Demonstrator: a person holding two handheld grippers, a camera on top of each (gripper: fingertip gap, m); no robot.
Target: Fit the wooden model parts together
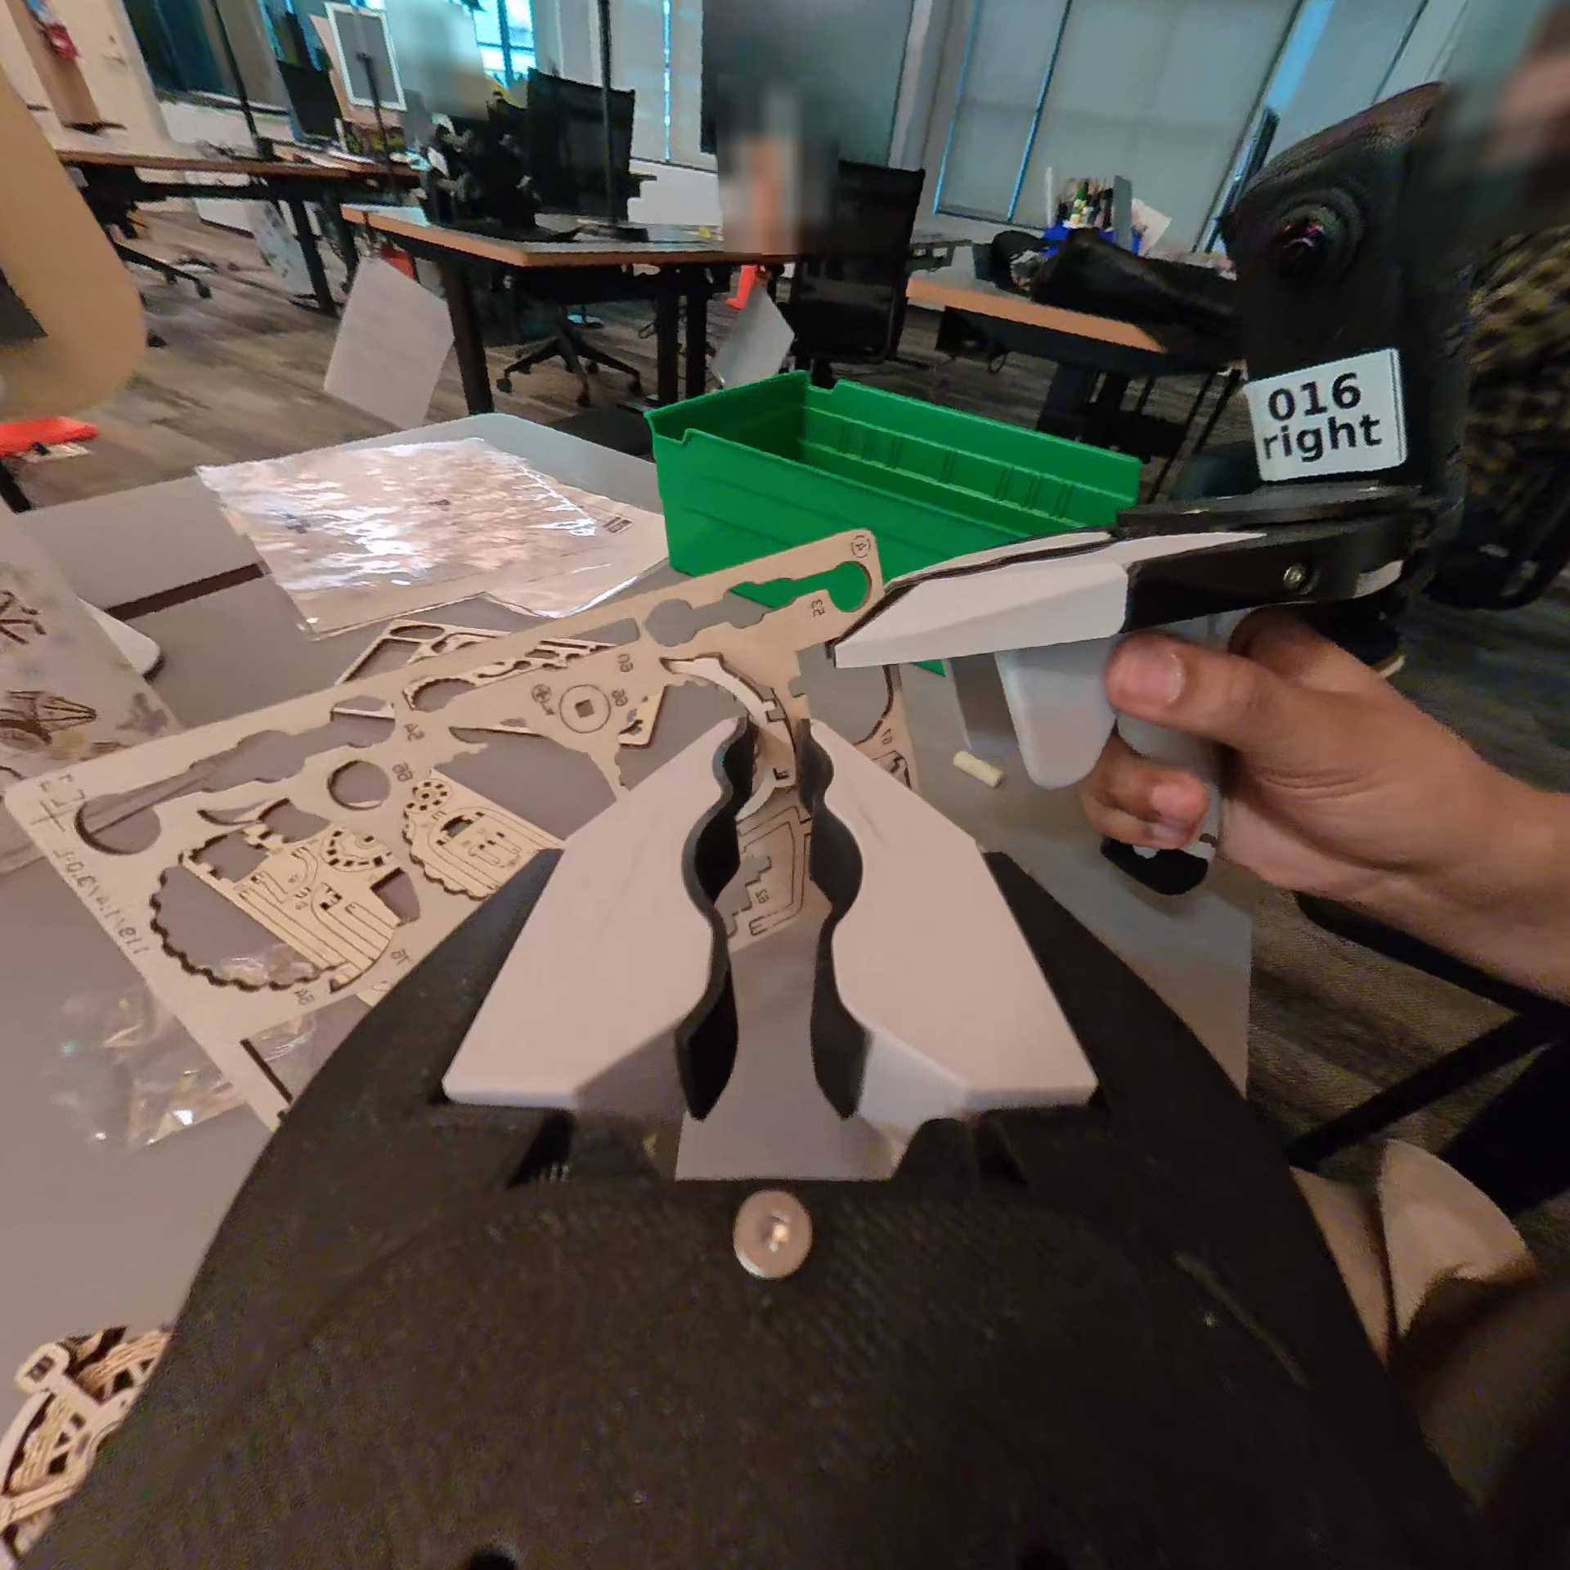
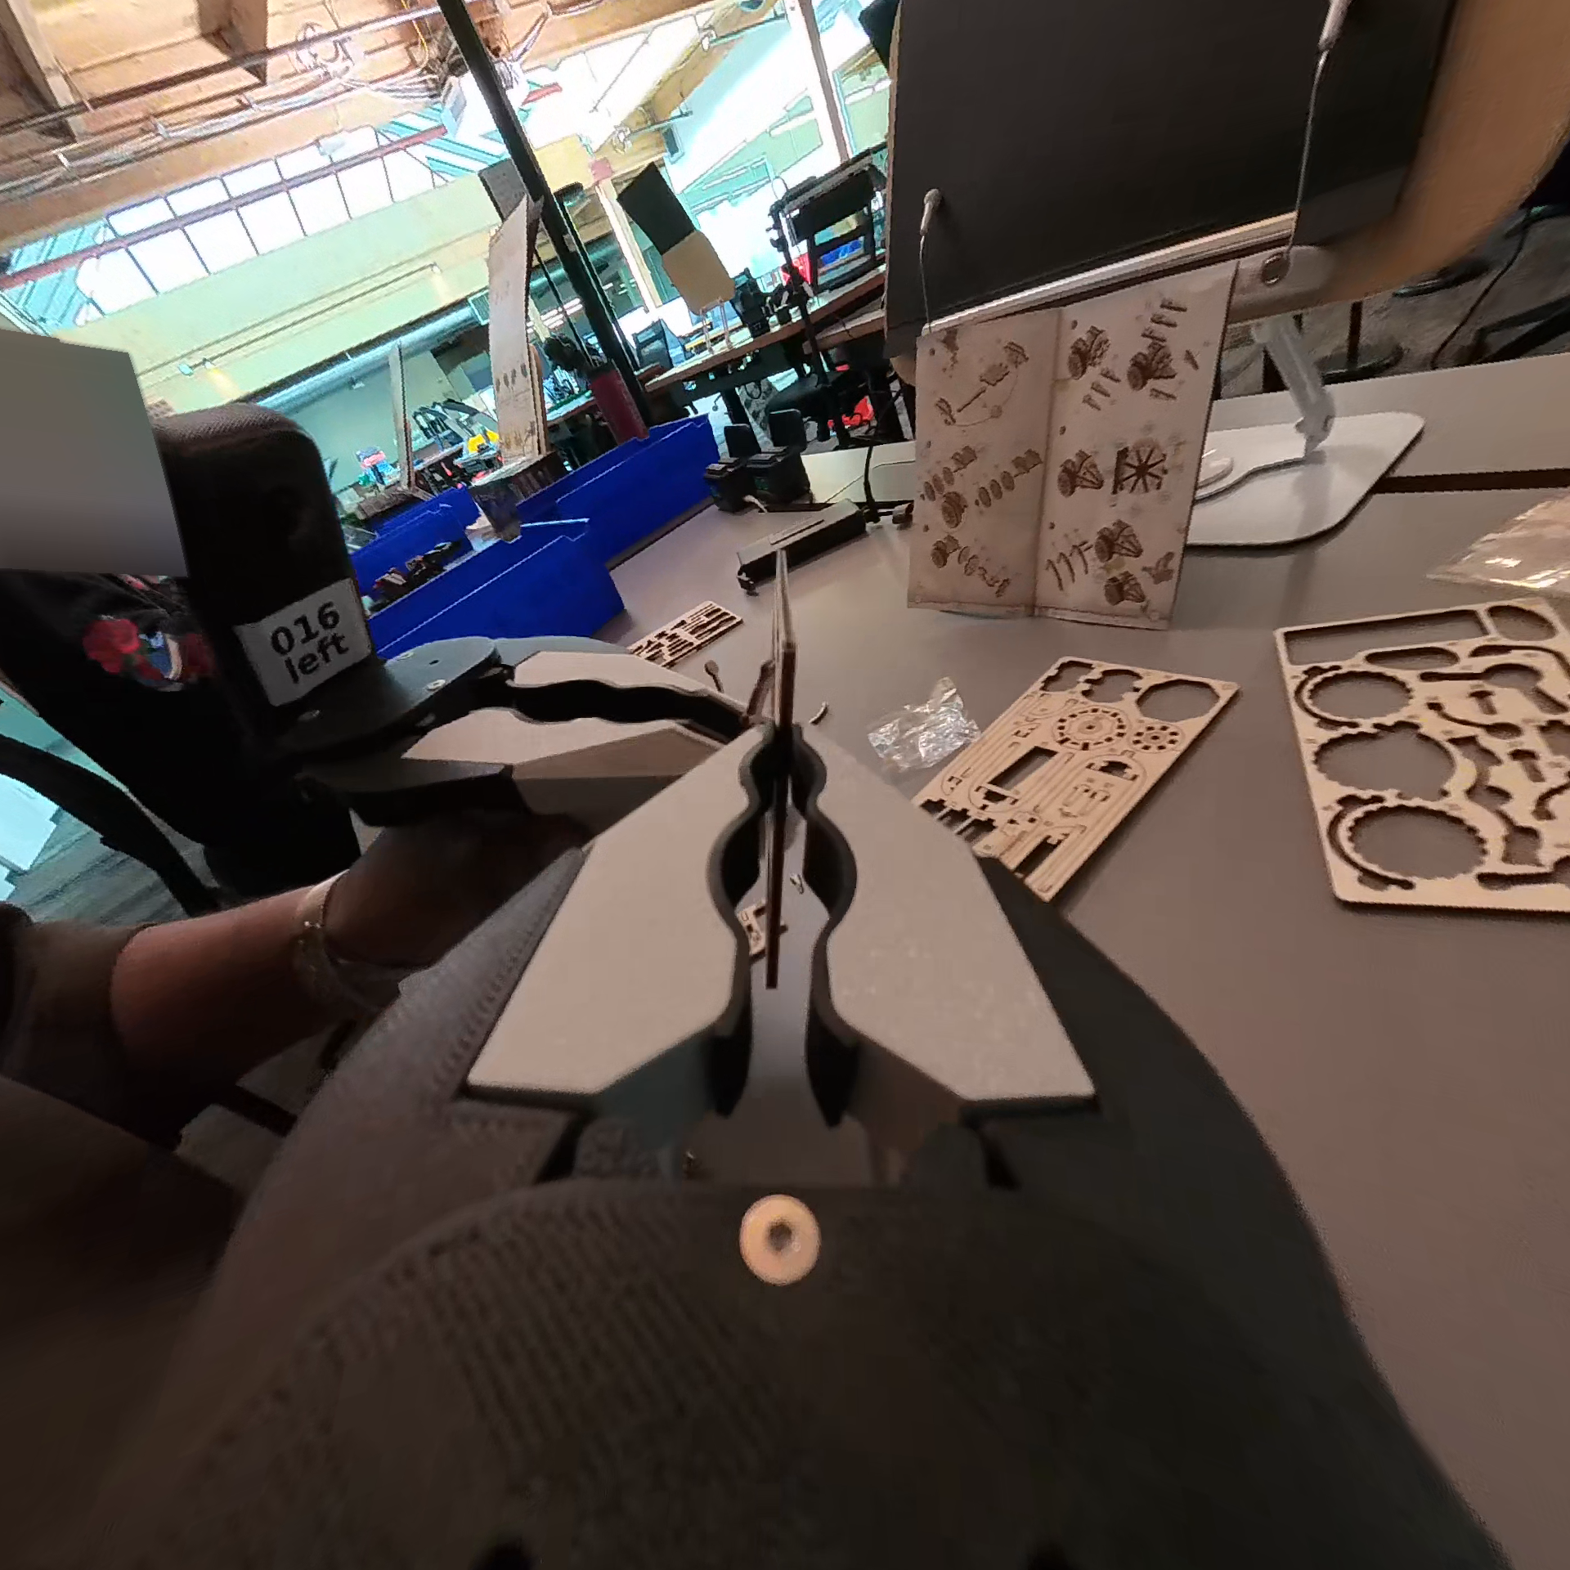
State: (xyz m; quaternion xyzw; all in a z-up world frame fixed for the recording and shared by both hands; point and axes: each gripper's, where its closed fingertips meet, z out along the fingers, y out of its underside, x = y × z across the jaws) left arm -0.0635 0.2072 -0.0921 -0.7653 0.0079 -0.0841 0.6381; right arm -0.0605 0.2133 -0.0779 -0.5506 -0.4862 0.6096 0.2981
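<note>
Both tongs hold one pale, flat laser-cut wooden sheet above the grey table.

The right gripper is closed on its edge, so the sheet stands edge-on, long axis running straight ahead; the left gripper pinches a curved piece inside the sheet, from the side; many shapes are already cut out.

Both tongs clamped, tips together

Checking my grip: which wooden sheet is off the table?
The edge-on sheet between the right fingers; the other two sheets lie flat on the table.
</note>
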